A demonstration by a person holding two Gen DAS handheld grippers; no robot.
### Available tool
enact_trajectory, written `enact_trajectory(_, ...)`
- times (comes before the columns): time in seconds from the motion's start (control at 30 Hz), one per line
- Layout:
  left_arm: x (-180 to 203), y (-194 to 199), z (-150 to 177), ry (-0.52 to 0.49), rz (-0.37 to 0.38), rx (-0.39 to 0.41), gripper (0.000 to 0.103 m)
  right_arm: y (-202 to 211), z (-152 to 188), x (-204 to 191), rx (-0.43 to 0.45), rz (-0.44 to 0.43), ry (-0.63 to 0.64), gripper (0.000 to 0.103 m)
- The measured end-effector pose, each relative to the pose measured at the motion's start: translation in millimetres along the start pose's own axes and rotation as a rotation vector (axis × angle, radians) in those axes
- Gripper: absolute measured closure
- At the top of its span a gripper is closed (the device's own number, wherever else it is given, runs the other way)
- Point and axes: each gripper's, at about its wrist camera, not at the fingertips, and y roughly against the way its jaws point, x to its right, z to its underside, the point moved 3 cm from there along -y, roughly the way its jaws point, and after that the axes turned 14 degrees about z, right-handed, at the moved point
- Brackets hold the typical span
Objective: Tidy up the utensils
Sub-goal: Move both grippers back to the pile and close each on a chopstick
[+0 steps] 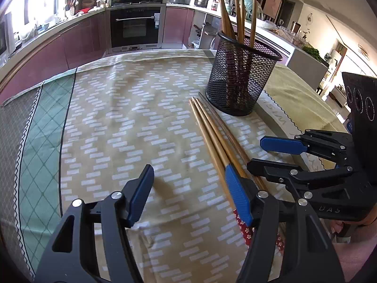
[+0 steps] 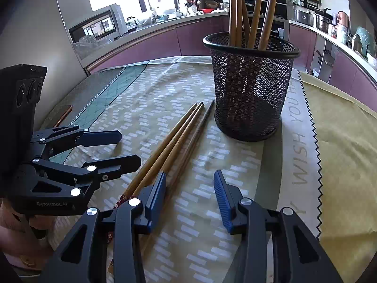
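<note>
Black wire mesh makes up the holder, which stands upright on the cloth-covered counter ahead of both hand-held grippers, with several wooden chopsticks standing in it. Three more loose chopsticks lie side by side on the cloth, their tips just short of the holder's base and their thick ends running back toward the tools.

The right hand-held gripper points down at the cloth with its blue pads apart. Its left pad sits right over the loose chopsticks, with the darkest stick running just inside the gap, and nothing is pinched. The left hand-held gripper hovers beside it, jaws spread wider and empty over bare cloth. Its right pad lies above the lighter sticks' thick ends; whether it touches them I cannot tell. Each tool shows at the edge of the other's view, close alongside.
</note>
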Motion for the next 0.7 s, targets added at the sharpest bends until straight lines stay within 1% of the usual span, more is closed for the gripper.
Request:
enact_trajectory(0.33, 4.1, -13.7, -5.9, -0.037, -0.035, -0.037, 0.042, -1.2, -0.5, 5.9, -0.003, 0.003, -0.009, 0.064)
enact_trajectory(0.4, 3.2, -14.4, -7.2, -0.039, -0.046, -0.039, 0.048, -1.5, -1.1, 5.7, -0.003, 0.005, -0.006, 0.064)
enact_trajectory(0.43, 2.5, -14.4, -8.0, -0.037, -0.048, -0.040, 0.050, -2.1, -1.7, 3.8, -0.003, 0.008, -0.002, 0.064)
enact_trajectory(0.5, 0.4, -14.7, -10.0, -0.032, -0.049, -0.043, 0.061, -3.1, -2.9, 4.0, -0.002, 0.013, 0.006, 0.064)
enact_trajectory(0.57, -1.9, -15.4, -11.2, -0.029, -0.060, -0.046, 0.067, -4.9, -5.0, 3.4, -0.002, 0.017, 0.010, 0.064)
enact_trajectory(0.6, -3.3, -16.1, -12.5, -0.027, -0.064, -0.048, 0.068, -5.6, -6.0, 3.3, -0.002, 0.017, 0.010, 0.064)
enact_trajectory(0.7, -4.5, -18.8, -16.0, -0.030, -0.067, -0.051, 0.069, -9.4, -11.0, 1.6, -0.001, 0.023, 0.014, 0.067)
